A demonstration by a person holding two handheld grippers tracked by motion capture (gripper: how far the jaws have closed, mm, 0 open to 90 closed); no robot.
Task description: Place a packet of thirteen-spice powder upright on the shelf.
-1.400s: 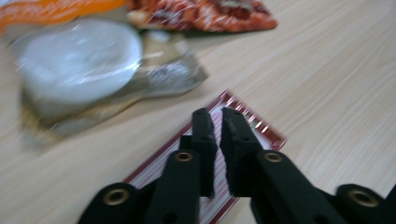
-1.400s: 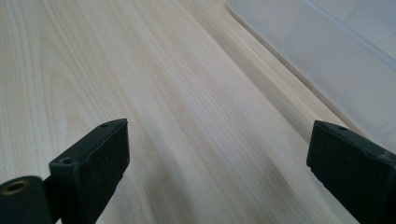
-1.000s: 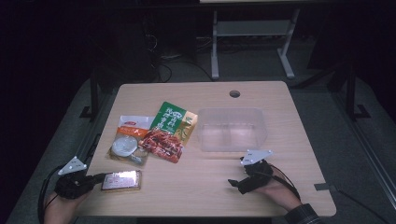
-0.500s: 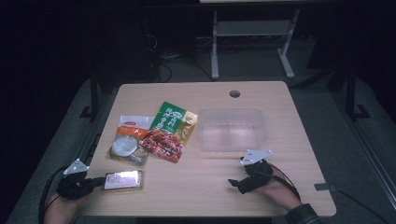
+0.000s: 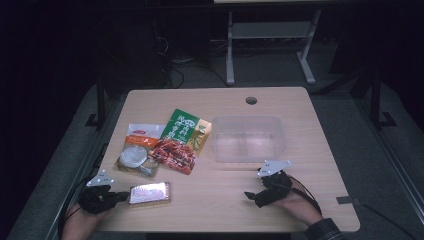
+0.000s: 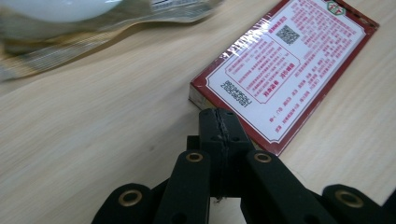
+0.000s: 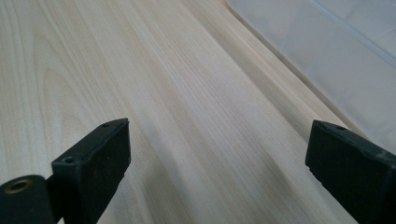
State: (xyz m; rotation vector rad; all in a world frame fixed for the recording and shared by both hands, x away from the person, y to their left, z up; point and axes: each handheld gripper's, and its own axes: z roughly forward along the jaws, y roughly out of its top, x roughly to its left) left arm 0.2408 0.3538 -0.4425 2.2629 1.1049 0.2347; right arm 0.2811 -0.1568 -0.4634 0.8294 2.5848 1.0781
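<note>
Two tongs: left [image 6: 218,116] closed at the half-cropped red box [image 6: 285,70], right [image 7: 217,158] wide above bare table [image 7: 187,93].

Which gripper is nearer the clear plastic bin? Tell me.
Right. The right gripper sits on the table just in front of the clear plastic bin, jaws open. The left gripper is far off at the table's left edge, shut, tips by the red box.

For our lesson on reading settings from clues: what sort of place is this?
Probably a lab or workshop set up for recording: a bare wooden table with a cable hole, tangled floor cables behind, and a metal stand in a dark room.
</note>
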